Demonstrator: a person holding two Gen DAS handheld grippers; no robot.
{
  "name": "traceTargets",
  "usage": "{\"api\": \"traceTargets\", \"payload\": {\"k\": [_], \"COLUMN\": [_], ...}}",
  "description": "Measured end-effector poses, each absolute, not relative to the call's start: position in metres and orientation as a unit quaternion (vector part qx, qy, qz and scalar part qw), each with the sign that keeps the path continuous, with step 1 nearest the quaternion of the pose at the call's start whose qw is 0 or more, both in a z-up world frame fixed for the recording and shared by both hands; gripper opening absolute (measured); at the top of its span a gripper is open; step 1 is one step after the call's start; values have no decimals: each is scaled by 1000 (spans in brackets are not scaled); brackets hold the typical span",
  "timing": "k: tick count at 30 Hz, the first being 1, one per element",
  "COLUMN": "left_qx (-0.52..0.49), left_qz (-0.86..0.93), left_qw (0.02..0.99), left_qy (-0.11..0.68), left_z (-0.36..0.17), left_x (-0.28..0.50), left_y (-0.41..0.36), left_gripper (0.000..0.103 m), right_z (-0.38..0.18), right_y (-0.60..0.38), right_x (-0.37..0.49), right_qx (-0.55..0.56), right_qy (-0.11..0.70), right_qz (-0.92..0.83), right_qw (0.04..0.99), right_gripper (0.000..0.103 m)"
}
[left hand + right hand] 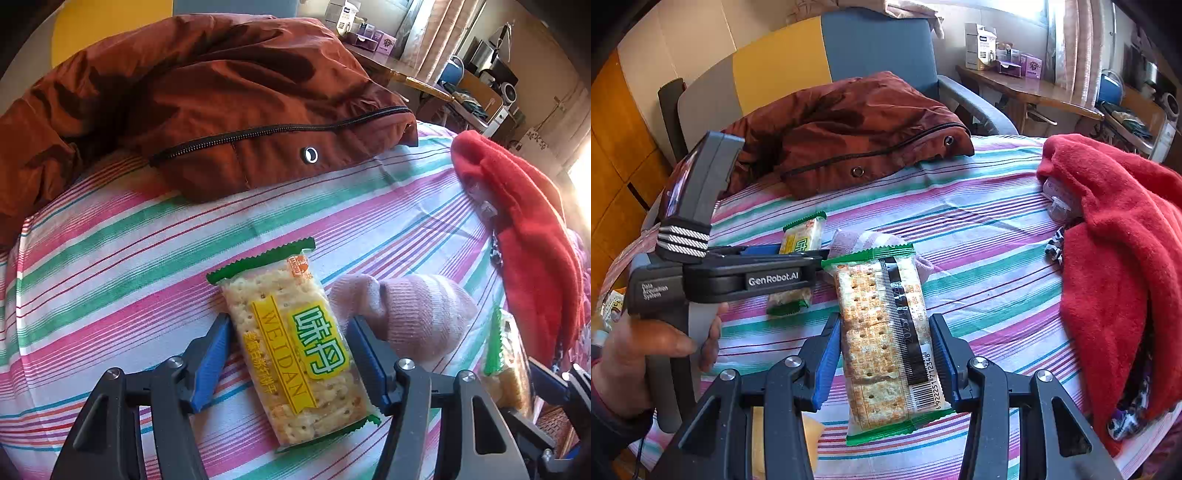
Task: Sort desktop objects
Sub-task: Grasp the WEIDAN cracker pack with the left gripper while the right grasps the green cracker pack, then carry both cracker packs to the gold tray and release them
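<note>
Left gripper (288, 354): its blue pads sit against both long edges of a cracker packet (295, 343), so it reads as clamped on it, face up; whether the packet is lifted or resting on the cloth is hard to tell from this angle.
Right gripper (886, 354): clamped the same way on a second cracker packet (882, 347), back side up, apparently raised off the table.
Why held so: gripping across the narrow width lets the short pads span the pack without crushing the crackers; both packs in hand at once suggests they are being grouped as snacks.
Where the packets are: each at 6 o'clock in its own wrist view, near the front edge of the striped tablecloth (979, 229); from the right view the left-held packet shows at 9 o'clock.
Sock (417, 314): pale pink, on the cloth just beside the left packet at about 4 o'clock, not yet sorted.
Clothing: brown jacket (221, 96) at 12 o'clock, red fleece (1115, 258) at 3 o'clock, lying as loose heaps.
Writing, front: "WEIDAN" on a yellow band, large green Chinese characters.
Writing, back: barcode digits 6922251712348, a date beginning 2025.
Writing, tool: "GenRobot.AI", "Data Acquisition System".
</note>
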State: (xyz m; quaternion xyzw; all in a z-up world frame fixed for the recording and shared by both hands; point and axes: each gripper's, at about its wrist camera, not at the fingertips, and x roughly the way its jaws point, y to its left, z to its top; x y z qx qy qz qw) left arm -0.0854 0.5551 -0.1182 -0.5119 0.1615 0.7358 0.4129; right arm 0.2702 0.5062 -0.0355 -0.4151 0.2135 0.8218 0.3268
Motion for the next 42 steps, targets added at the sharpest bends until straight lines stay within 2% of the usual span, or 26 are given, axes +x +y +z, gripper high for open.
{"api": "traceTargets", "payload": {"k": [4,5,11,20,34,42], "left_qx": [-510,-510,-497,-466,-387,-364], "left_qz": [741,742,760,801,868,895], "left_qw": [409,407,389,336,285,234], "left_qy": [157,153,158,170,125,105], "left_z": [-117,-117,-115,-108,-32,-9], "left_x": [-85,-86,-75,-61,-51,-57], "left_y": [548,545,512,413,295,235], "left_gripper": [55,49,49,49,49,49], "right_z": [-35,-35,-36,-38,-51,-34], "right_y": [508,508,509,499,477,447], "right_x": [271,271,271,263,243,223], "right_qx": [-413,-412,-413,-420,-451,-436], "right_qy": [213,213,207,180,150,147], "right_qz": [822,822,824,831,834,852], "right_qw": [329,329,329,317,282,251], "right_gripper": [47,47,47,47,47,47]}}
